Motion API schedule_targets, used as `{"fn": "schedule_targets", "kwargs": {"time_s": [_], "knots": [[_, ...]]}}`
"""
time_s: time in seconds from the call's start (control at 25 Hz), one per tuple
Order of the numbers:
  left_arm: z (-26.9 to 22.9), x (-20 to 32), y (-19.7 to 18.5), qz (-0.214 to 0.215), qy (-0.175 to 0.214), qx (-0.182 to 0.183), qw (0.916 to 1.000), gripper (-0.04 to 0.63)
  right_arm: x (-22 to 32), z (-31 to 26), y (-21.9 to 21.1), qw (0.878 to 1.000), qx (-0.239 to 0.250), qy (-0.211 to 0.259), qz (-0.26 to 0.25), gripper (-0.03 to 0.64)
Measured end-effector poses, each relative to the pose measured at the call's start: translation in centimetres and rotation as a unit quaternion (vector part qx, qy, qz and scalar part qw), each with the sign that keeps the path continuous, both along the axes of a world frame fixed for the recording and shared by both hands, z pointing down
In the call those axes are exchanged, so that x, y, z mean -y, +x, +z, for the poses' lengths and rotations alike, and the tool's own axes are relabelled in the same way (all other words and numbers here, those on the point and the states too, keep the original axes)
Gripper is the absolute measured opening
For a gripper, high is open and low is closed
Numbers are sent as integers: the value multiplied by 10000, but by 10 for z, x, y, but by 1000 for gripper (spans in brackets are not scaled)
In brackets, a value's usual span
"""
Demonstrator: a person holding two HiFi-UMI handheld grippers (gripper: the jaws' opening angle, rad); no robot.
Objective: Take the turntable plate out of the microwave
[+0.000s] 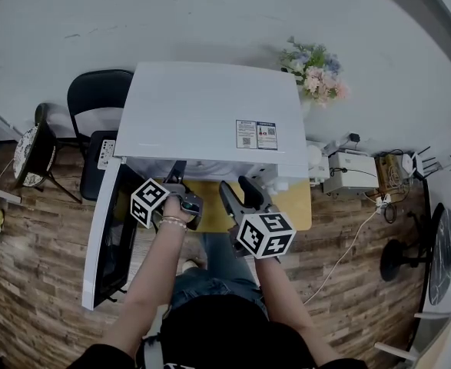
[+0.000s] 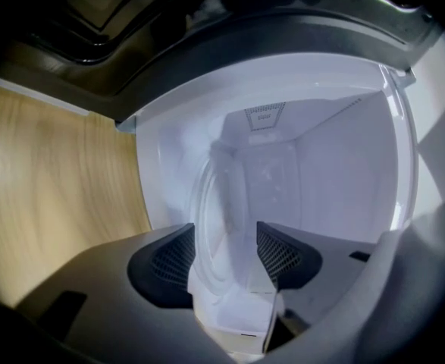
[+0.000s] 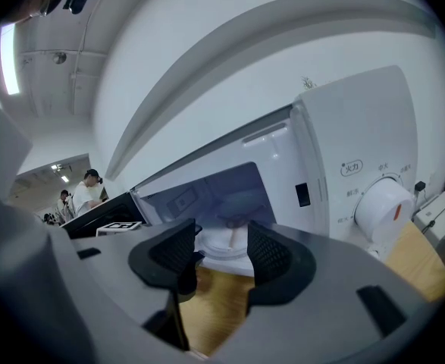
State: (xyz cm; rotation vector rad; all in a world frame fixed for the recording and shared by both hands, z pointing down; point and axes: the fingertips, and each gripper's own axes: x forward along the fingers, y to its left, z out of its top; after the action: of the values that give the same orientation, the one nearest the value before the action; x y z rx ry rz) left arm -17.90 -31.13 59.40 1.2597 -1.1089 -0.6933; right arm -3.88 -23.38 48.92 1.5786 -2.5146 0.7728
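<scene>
The white microwave (image 1: 210,114) stands on a wooden table (image 1: 296,206) with its door (image 1: 106,237) swung open to the left. My left gripper (image 1: 177,183) reaches into the cavity, rolled onto its side. In the left gripper view the clear glass turntable plate (image 2: 216,211) shows edge-on, its rim running between the open jaws of the left gripper (image 2: 226,252); the pads do not visibly press on it. My right gripper (image 1: 237,187) hovers outside the opening. It (image 3: 220,241) is open and empty, and the plate (image 3: 216,252) lies beyond it on the cavity floor.
The microwave's dial (image 3: 385,203) is on its right panel. A black chair (image 1: 98,102) stands at the left, and flowers (image 1: 315,69) and small devices with cables (image 1: 352,171) at the right. People (image 3: 82,192) stand far off in the background.
</scene>
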Motion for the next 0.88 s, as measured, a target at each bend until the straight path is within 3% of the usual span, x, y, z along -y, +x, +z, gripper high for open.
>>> {"fn": "schedule_targets", "kwargs": {"time_s": [0.08, 0.2, 0.24, 0.6, 0.8, 0.88], "knots": [[7, -2, -2, -40, -152, 95, 9998, 218, 0, 5, 0, 9999, 68, -76, 10, 221], [23, -9, -6, -64, -522, 258, 9983, 63, 0, 11, -1, 9997, 169, -177, 3, 221], [26, -11, -7, -86, -586, 253, 9979, 40, 1, 13, -1, 9996, 195, -202, -6, 221], [14, -13, -8, 35, -441, 74, 9990, 26, 9, 31, -10, 9959, 684, -583, -40, 215], [7, -13, -6, 115, -377, -2, 9992, 26, 22, 61, -20, 9787, 1669, -1175, 217, 215], [5, -14, -5, 149, -361, -34, 9992, 26, 28, 71, -23, 9708, 1980, -1320, 311, 181]]}}
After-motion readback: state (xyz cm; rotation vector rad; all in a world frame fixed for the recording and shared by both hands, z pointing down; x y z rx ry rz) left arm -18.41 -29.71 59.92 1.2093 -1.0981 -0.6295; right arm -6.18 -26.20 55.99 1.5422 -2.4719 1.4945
